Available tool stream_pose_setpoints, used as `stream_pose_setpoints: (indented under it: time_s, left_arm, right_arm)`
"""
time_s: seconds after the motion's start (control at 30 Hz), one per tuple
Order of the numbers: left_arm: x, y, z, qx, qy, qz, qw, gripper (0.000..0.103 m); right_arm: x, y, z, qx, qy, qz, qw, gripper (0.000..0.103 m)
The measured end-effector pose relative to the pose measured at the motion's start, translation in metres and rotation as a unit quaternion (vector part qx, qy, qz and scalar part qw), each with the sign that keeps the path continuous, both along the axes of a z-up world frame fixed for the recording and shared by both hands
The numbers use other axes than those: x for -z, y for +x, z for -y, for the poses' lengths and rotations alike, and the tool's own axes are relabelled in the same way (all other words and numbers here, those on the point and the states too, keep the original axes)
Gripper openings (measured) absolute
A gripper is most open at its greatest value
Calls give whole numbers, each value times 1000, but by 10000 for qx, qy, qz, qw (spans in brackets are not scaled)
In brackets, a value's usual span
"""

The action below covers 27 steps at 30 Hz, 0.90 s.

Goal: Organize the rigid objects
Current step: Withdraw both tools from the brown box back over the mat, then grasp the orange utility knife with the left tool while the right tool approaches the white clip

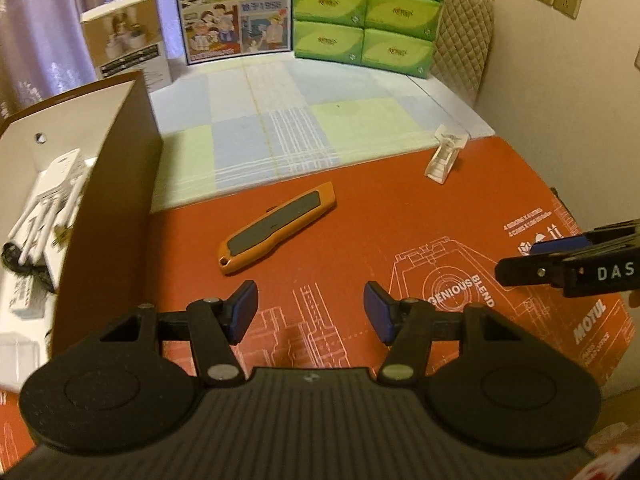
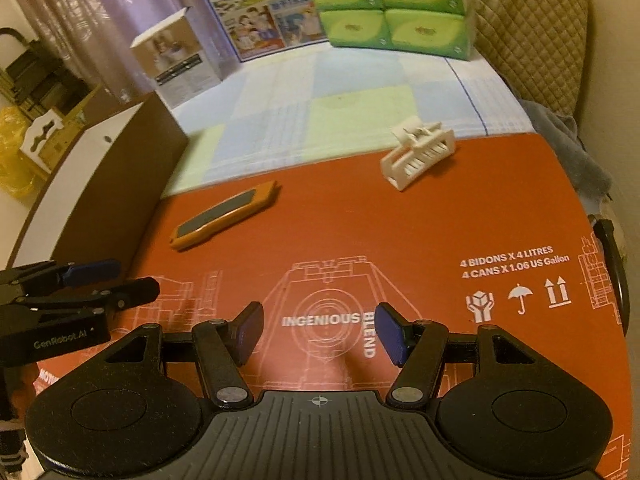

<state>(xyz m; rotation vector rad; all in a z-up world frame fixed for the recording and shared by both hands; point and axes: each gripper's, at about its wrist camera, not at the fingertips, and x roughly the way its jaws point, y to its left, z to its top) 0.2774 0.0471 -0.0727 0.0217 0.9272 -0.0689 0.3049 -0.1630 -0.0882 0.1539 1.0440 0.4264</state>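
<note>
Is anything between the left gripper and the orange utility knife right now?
Nothing visible. The left gripper is open and empty, and only bare red cardboard lies between it and the orange utility knife. The white clip lies off to the right, clear of that path.

Orange utility knife (image 1: 276, 227) and white plastic clip (image 1: 444, 157), flat on red cardboard (image 1: 400, 216)

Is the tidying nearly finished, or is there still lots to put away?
Partly done, it seems: the brown box already holds a white item. Nothing is in hand; the left hand-held gripper and right hand-held gripper are both open. The orange utility knife and white plastic clip still lie on the red cardboard.
</note>
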Motion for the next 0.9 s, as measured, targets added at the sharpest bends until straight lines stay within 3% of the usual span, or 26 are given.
stream_pose_setpoints:
  time_s: [0.7, 0.9]
  left_arm:
    - [60, 107, -8, 620, 829, -434, 9937, 55]
    - [68, 118, -19, 626, 584, -482, 9952, 55]
  right_arm:
    - [35, 59, 20, 437, -295, -316, 9981, 59]
    - [40, 74, 22, 499, -320, -339, 9977, 59]
